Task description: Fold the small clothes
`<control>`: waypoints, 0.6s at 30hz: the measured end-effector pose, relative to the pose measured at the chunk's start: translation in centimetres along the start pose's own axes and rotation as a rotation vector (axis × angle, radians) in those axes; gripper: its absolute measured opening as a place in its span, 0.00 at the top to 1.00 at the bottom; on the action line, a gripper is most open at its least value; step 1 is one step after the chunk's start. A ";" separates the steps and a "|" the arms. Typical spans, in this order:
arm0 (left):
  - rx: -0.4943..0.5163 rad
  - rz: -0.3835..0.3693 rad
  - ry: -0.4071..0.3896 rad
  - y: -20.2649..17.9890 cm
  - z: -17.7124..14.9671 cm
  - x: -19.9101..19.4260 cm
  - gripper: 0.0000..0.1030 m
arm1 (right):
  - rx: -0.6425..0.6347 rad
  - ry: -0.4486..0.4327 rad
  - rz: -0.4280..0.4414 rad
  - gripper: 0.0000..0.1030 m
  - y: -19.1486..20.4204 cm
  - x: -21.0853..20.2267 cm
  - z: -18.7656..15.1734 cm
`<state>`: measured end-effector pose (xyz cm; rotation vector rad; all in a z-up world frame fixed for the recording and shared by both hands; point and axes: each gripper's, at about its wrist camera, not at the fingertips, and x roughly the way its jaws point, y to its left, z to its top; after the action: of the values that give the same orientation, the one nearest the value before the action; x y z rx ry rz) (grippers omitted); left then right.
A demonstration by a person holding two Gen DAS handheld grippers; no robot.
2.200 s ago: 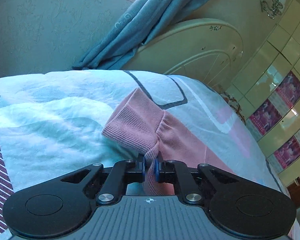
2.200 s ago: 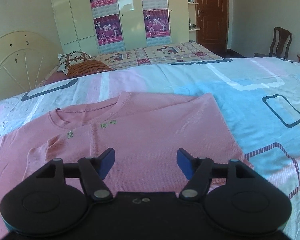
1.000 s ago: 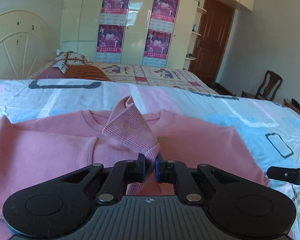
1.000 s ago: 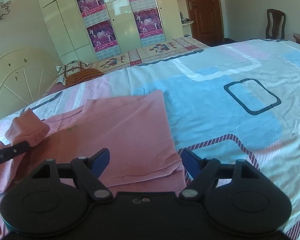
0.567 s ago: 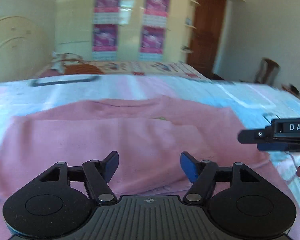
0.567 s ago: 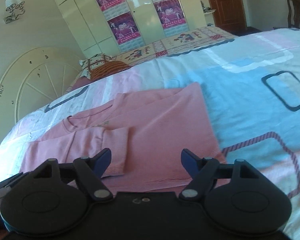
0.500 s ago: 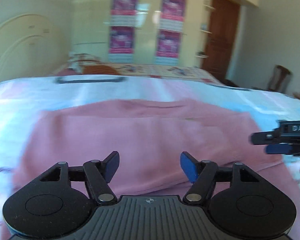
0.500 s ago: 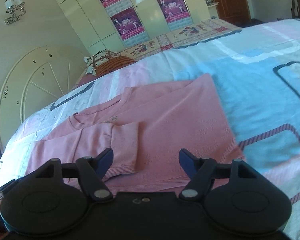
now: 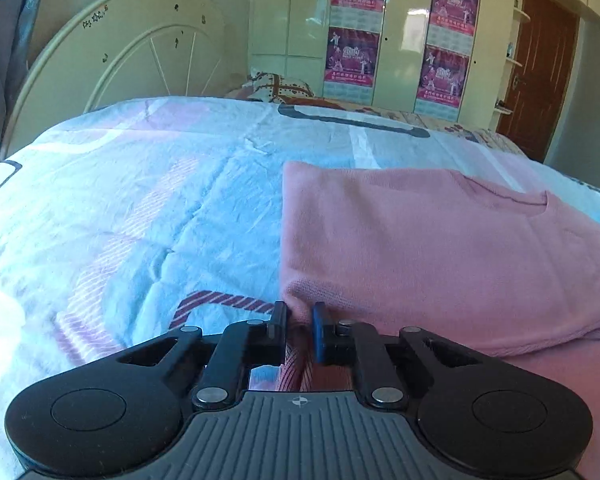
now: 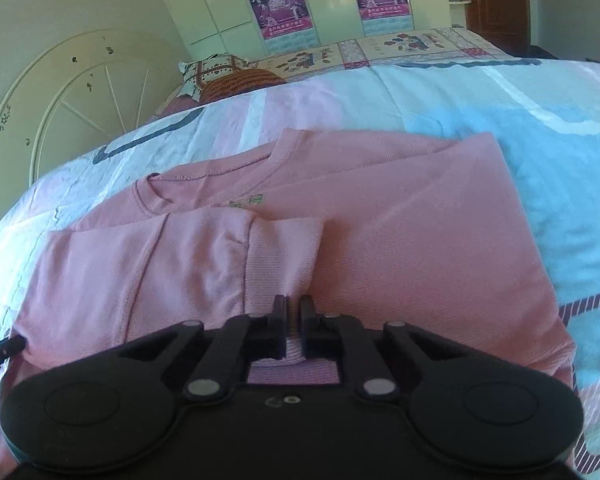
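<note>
Bedroom setting: bed (image 9: 148, 208) dressed in a crumpled, patterned sheet of pale blue, pink and white; cream wheel-pattern headboard (image 10: 72, 92) and cream wardrobe (image 9: 396, 32) with posters behind.

Item: pink sweater (image 10: 400, 240), fine-ribbed knit, lying flat on the bed, neckline towards the headboard, one sleeve folded across the chest with its ribbed cuff (image 10: 284, 256) near the middle.

Handling, as judged: light, soft and limp; drapes and stretches, so best held at hems, cuffs or folded corners, not mid-panel.

Left tool (image 9: 299, 320): jaws closing, pads already pinching the sweater's near left corner at the folded side edge.

Right tool (image 10: 294, 312): closed on knit fabric at the near edge, just below the cuff.

Task status, as judged: side folds in; lengthwise fold from the near hem pending.
</note>
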<state>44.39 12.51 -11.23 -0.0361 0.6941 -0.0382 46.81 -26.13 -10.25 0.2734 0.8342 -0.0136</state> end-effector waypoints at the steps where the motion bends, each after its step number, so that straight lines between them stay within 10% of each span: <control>1: 0.013 0.005 -0.010 0.0 0.1 -0.3 0.88 | -0.038 -0.031 -0.003 0.94 0.5 -0.9 0.3; 5: 0.067 0.004 0.014 0.1 0.1 0.6 0.88 | -0.126 -0.145 -0.014 0.95 1.3 -4.3 0.2; 9: 0.104 0.002 0.033 -0.2 0.3 0.8 0.88 | -0.094 -0.025 -0.085 0.98 -0.1 -0.4 -1.4; 11: 0.145 0.009 0.047 -0.5 0.8 0.3 0.65 | -0.063 -0.049 -0.089 0.88 -0.5 -0.6 -1.9; 13: 0.150 -0.005 0.003 0.1 0.7 -1.5 0.40 | -0.055 -0.106 -0.111 0.54 -0.2 -2.1 -1.9; 18: 0.112 -0.067 -0.108 0.4 2.8 -2.3 0.39 | -0.055 -0.151 -0.056 0.53 -0.5 -2.4 0.3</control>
<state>44.45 13.04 -7.58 0.0454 0.5814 -0.1384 45.37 -26.89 -8.46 0.1946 0.6908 -0.0626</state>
